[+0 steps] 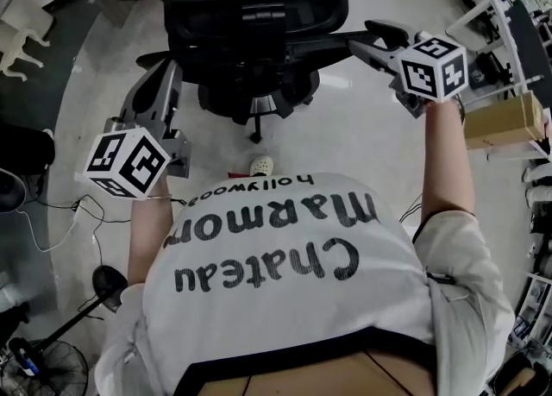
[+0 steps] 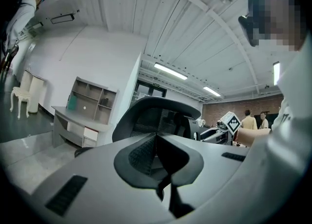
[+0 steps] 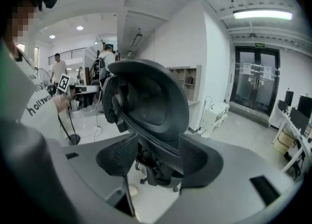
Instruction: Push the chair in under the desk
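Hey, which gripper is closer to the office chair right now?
Right. The right gripper has its open jaws straddling the edge of the office chair backrest; the left gripper, shut, points at the backrest from short of it.

Head view: head-mounted camera, faces steeply down. Shirt (image 1: 285,256) fills lower frame, chair (image 1: 259,32) top centre, left gripper (image 1: 166,75) mid left, right gripper (image 1: 366,40) upper right.
Left gripper view: low behind own jaws, tilted upward. Chair back near, at centre; ceiling (image 2: 161,23) across upper frame.
Right gripper view: along own jaws. Chair very near, filling centre.
Shared: chair in all three views. Each gripper view catches other gripper, small, to one side.
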`<state>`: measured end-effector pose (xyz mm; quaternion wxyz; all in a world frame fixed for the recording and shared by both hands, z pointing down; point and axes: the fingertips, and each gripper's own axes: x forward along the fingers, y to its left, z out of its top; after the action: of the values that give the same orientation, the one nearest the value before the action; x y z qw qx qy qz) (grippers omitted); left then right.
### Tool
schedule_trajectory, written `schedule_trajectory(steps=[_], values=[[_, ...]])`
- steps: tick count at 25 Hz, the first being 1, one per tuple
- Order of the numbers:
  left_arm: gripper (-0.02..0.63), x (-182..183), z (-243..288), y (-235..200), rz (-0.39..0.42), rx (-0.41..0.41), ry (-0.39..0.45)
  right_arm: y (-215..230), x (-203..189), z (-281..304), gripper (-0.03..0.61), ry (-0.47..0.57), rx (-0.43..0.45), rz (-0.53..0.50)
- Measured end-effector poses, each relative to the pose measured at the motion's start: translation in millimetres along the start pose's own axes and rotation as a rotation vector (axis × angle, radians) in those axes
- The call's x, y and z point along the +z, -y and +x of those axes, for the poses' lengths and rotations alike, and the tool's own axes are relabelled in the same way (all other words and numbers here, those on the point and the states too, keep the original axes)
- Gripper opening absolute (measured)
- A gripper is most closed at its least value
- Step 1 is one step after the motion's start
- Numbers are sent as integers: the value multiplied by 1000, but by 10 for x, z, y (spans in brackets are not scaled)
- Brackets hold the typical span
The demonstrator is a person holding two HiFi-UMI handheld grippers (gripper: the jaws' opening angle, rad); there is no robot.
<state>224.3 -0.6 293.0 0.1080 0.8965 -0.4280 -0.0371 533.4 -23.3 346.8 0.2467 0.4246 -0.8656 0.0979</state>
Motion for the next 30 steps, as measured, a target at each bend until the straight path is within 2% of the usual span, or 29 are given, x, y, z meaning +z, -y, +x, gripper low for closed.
schedule_trajectory(steps=[3,5,7,9,10,17,23,24,26,27,30], values=[[18,-12,-3,-103,16,36,-8,-18,-52,131,275,-93,38,-95],[18,-11,-9,-178,33,63,-10,-77,-100,213,320,-161,86,-154],[18,-16,-14,-227,40,78,-11,-89,-153,293,327,-222,104,-206],[18,-34,-14,-257,38,87,-12,-34,-210,366,306,-272,87,-250],[18,-42,-13,-270,39,93,-13,-6,-233,395,265,-289,78,-266],[18,-6,-54,-347,59,128,36,-7,-260,427,253,-287,111,-313],[21,-29,-45,-484,127,152,3,8,-271,429,251,-281,103,-321],[29,-4,-46,-517,134,148,6,11,-273,429,252,-280,102,-321],[140,31,-31,-557,155,124,-5,18,-281,418,252,-281,101,-320],[161,26,-7,-564,175,102,-30,22,-284,411,252,-282,103,-319],[226,-114,108,-560,297,14,-199,24,-264,415,252,-275,107,-321]])
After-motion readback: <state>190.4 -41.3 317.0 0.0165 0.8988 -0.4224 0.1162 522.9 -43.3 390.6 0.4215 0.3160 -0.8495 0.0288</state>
